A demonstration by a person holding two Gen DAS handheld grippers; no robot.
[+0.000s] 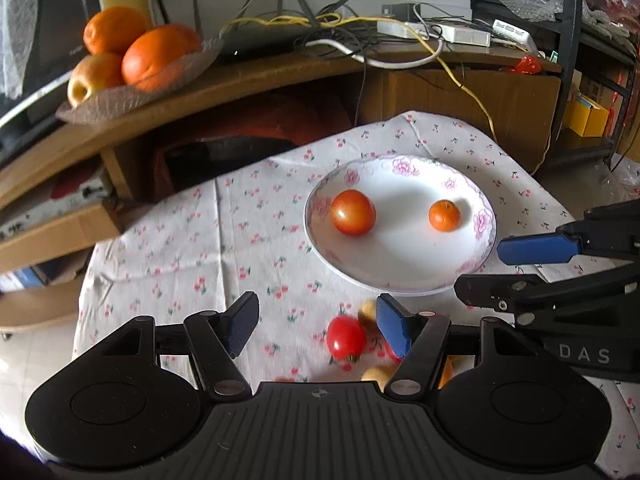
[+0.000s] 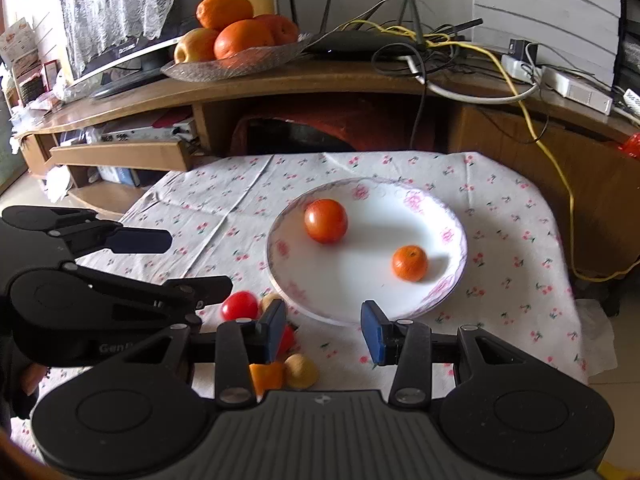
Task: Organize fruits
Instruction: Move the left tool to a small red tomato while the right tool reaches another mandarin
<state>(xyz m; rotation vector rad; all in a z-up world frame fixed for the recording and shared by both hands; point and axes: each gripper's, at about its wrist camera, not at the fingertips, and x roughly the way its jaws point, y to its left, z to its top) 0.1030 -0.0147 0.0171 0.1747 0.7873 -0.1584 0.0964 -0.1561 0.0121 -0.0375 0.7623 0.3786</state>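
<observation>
1. Behind everything, a curved wooden shelf point(image 2: 320, 76) carrying a glass dish point(image 2: 236, 66) of oranges point(image 2: 240, 42) and an apple point(image 2: 196, 46) at 11 o'clock, a black router point(image 2: 360, 46) with a yellow cable point(image 2: 516, 76) tangled over it at 12, white power strips point(image 2: 576, 90) at 2.
2. Low table under a white tablecloth point(image 2: 224, 208) printed with small red cherries.
3. White plate point(image 2: 452, 236) with a pink flower rim at the centre of the cloth; on it a tomato point(image 2: 325, 221) toward 10 o'clock and a small mandarin point(image 2: 409, 263) toward 4, well apart from each other.
4. Off the plate, at its 7 o'clock edge, a loose cluster on the cloth: red cherry tomato point(image 2: 239, 306), small yellowish fruits point(image 2: 301, 371), an orange piece point(image 2: 266, 376); partly hidden by gripper fingers, exact count not clear.
5. Left gripper point(image 1: 316, 328) low over that cluster, jaws spread wide, blue pads point(image 1: 394, 330) clasping nothing; cherry tomato point(image 1: 346, 338) lying between the fingers, nearer the right-hand one, contact not discernible.
6. Right gripper point(image 2: 323, 330) just short of the plate's near rim, jaws likewise wide apart and empty; cluster beside and behind its left finger.
7. Readable writing: "DAS" in pale letters on the right gripper's body as seen from the left wrist view; "Gen" at the start of a cut-off word on the left gripper's body as seen from the right wrist view. Lettering on the screen edge at 10 o'clock too blurred to read.
</observation>
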